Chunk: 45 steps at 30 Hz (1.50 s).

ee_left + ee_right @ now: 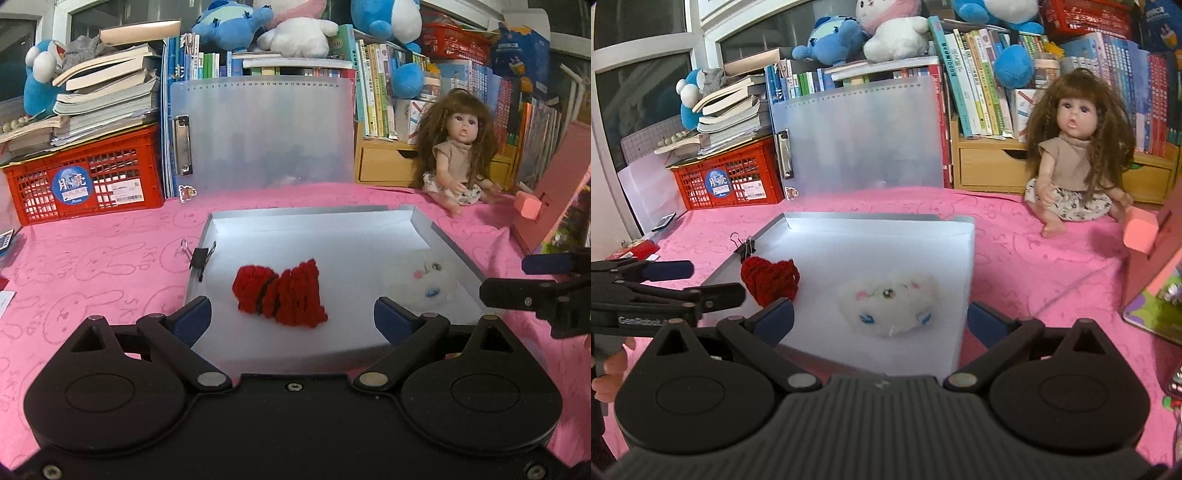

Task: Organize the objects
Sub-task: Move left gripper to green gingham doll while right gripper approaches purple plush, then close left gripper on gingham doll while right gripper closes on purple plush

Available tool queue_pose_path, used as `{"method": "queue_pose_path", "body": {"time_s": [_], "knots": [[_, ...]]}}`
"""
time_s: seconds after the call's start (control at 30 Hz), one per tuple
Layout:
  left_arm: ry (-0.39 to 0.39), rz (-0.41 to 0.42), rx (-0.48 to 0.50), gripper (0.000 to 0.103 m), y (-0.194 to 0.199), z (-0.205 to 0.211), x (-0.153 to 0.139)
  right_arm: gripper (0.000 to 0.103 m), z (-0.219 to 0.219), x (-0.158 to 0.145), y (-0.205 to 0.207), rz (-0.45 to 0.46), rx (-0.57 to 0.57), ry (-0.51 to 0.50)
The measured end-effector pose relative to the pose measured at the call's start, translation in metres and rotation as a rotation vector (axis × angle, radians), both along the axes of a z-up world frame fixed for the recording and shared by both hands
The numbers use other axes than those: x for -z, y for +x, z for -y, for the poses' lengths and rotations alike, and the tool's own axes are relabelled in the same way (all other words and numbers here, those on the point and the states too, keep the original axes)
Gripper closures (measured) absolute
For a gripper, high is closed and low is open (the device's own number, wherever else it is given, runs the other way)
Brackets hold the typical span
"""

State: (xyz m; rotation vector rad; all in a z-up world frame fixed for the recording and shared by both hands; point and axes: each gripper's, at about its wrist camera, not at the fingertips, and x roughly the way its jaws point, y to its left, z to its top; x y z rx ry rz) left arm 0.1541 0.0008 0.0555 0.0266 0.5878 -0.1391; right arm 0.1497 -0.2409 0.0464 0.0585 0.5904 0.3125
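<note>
1. The left gripper (291, 314) sits closest to its own camera, its blue-padded fingers spread wide with nothing between them.
2. Just ahead of those fingers, between their tips, the red knitted piece (279, 294) lies on the floor of the shallow white tray (314, 218).
3. Ahead and to the right of the left gripper, the white plush toy (428, 280) lies in the same tray, apart from the red piece.
4. A black binder clip (199, 257) is clipped to the tray's left wall, ahead-left of the left gripper.
5. The right gripper (881, 319) is likewise spread wide and holds nothing; the white plush toy (890, 301) lies between and just beyond its fingertips.
6. From the right gripper, the red knitted piece (770, 282) lies ahead-left, beside the plush but not touching it, and the binder clip (746, 248) lies further ahead-left.
7. The left gripper (713, 280) shows at the right camera's left edge, beside the tray wall, with fingers of the person's hand (611, 369) below it.
8. Both grippers hang over the pink tablecloth (92, 258).
9. Far ahead-right of both grippers a doll (1078, 147) with long brown hair sits on the cloth.
10. Straight ahead beyond the tray a translucent clipboard (266, 129) stands upright; to its left is a red crate (92, 177) with books stacked on top.
</note>
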Motion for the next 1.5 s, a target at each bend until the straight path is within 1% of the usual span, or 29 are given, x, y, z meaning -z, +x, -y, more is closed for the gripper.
{"method": "queue_pose_path", "body": {"time_s": [0.27, 0.43, 0.57, 0.6, 0.67, 0.7, 0.77, 0.9, 0.97, 1.1, 1.17, 1.5], "knots": [[-0.006, 0.004, -0.004, 0.008, -0.032, -0.002, 0.01, 0.0, 0.005, 0.011, -0.024, 0.019, 0.0, -0.036], [0.029, 0.029, 0.008, 0.008, -0.052, 0.001, 0.015, 0.0, 0.007, 0.016, -0.038, 0.031, -0.006, -0.051], [0.033, 0.044, 0.014, 0.009, -0.064, 0.004, 0.018, 0.0, 0.008, 0.023, -0.046, 0.021, -0.004, -0.053], [0.03, 0.048, 0.016, 0.011, -0.068, 0.004, 0.018, 0.0, 0.008, 0.025, -0.048, 0.019, -0.002, -0.053], [0.026, 0.055, 0.021, 0.021, -0.072, 0.004, 0.019, 0.0, 0.008, 0.029, -0.051, 0.015, 0.002, -0.053], [0.026, 0.057, 0.022, 0.024, -0.075, 0.004, 0.02, 0.0, 0.009, 0.03, -0.052, 0.013, 0.004, -0.052], [0.026, 0.06, 0.022, 0.033, -0.079, 0.004, 0.02, 0.0, 0.009, 0.033, -0.055, 0.01, 0.009, -0.051], [-0.001, 0.051, 0.033, 0.043, -0.086, 0.002, 0.022, 0.0, 0.011, 0.035, -0.061, 0.017, 0.031, -0.069], [-0.014, 0.039, 0.041, 0.049, -0.087, 0.0, 0.022, 0.0, 0.013, 0.036, -0.063, 0.017, 0.037, -0.076], [-0.025, 0.018, 0.039, 0.055, -0.089, 0.0, 0.026, 0.0, 0.017, 0.04, -0.067, 0.003, 0.043, -0.076], [-0.032, 0.006, 0.033, 0.06, -0.088, -0.001, 0.029, 0.0, 0.018, 0.042, -0.068, -0.003, 0.046, -0.076], [-0.043, 0.002, 0.022, 0.061, -0.088, -0.003, 0.033, 0.0, 0.012, 0.053, -0.07, -0.021, 0.03, -0.087]]}}
